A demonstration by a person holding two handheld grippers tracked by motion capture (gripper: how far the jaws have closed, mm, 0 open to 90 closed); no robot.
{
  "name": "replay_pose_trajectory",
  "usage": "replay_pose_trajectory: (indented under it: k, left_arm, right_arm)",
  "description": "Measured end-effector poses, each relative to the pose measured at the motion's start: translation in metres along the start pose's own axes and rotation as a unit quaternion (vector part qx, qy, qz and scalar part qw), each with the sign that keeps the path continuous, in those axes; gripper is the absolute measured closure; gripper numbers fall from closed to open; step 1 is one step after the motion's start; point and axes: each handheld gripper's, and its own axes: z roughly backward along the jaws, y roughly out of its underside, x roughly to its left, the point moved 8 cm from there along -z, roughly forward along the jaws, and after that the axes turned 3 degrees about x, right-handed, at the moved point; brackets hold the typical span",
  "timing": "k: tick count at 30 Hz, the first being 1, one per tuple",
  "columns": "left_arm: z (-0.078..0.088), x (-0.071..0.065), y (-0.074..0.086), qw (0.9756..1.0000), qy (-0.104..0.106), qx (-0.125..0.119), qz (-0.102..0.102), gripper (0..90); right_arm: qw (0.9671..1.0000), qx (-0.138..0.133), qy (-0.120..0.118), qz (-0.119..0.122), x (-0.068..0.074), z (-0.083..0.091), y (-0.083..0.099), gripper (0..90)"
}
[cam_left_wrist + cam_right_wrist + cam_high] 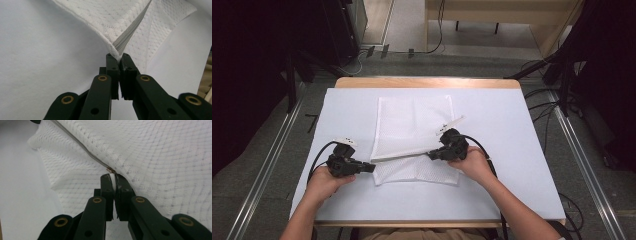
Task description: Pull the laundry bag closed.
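A white mesh bag (412, 125) lies flat on the white-covered table (497, 165), its near part folded along a grey zipper (399, 156). My left gripper (371, 167) is shut on the bag's left corner at the zipper's end; in the left gripper view the jaws (117, 57) pinch the mesh (110, 20) where the zipper (131, 32) starts. My right gripper (430, 155) is at the zipper's right end. In the right gripper view its jaws (113, 178) are shut on a white tab right behind the coppery slider (110, 170), with the zipper (82, 147) running away up-left across the mesh (155, 157).
The table's wooden far edge (427, 82) shows beyond the cover. Dark stands and cables (557, 105) sit on the floor on both sides, with metal rails (267, 160) along the table's left and right.
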Motion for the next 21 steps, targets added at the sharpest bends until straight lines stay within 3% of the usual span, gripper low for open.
replay_pose_trajectory:
  k: [9, 21]
  left_arm:
    - [0.0022, -0.003, -0.0029, 0.9999, 0.009, -0.008, 0.001, 89.6]
    - [0.0029, -0.0035, -0.0014, 0.9998, 0.015, 0.004, 0.009, 90.0]
  right_arm:
    - [1.0, 0.0, 0.003, -0.002, -0.0021, 0.0027, 0.002, 88.1]
    - [0.9999, 0.006, 0.012, 0.0, -0.0074, 0.0059, 0.0073, 88.2]
